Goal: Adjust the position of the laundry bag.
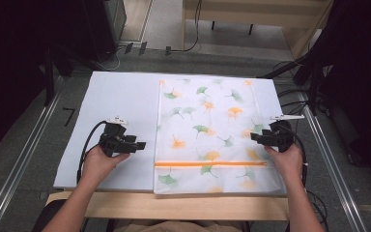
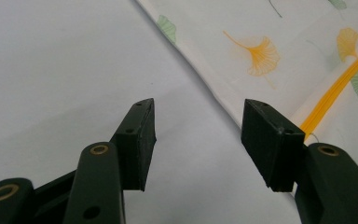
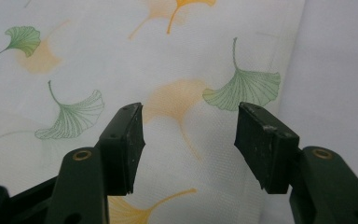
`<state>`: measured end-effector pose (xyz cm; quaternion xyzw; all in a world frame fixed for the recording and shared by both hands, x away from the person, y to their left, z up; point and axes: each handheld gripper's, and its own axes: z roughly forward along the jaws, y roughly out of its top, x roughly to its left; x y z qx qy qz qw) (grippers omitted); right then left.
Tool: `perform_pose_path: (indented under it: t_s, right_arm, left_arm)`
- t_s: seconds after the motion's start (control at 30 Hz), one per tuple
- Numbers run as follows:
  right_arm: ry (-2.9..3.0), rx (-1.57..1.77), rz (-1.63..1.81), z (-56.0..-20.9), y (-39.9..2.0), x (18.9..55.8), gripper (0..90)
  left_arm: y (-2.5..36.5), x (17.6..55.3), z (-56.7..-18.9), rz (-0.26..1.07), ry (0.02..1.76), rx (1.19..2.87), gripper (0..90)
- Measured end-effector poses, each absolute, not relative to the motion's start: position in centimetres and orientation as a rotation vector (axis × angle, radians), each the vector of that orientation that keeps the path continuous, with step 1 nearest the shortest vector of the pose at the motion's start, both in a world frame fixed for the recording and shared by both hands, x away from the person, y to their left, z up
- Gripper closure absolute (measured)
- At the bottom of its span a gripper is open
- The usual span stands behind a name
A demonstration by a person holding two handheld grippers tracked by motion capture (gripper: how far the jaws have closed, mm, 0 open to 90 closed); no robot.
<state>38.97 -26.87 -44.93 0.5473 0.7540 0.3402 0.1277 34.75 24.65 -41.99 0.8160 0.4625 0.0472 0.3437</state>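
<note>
A white fabric bag [image 1: 207, 130] printed with green and orange ginkgo leaves lies flat on the pale table [image 1: 116, 101], an orange zip [image 1: 210, 164] running across its near end. My left gripper [image 1: 142, 145] hovers over bare table just left of the bag's left edge, jaws open and empty. In the left gripper view the bag's edge [image 2: 214, 88] and zip [image 2: 335, 93] run past the right jaw. My right gripper [image 1: 255, 137] stands open at the bag's right edge, with nothing between its jaws. The right gripper view looks down on leaf-printed fabric [image 3: 177, 102].
The table's wooden front edge [image 1: 174, 208] lies near the person. Metal rails [image 1: 24, 154] run along both sides on the floor. Cables [image 1: 294, 96] and dark stands crowd the far right; a wooden bench [image 1: 251, 14] stands beyond the table.
</note>
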Motion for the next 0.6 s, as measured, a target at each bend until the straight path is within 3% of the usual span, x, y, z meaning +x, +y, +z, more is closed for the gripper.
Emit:
perform_pose_path:
  t_s: [0.6]
  right_arm:
    - [2.161, 1.61, 1.004, -44.8, -27.9, 38.4, 43.4]
  left_arm:
    - [21.4, 35.0, -43.2, 0.07, 1.141, 2.216, 46.5]
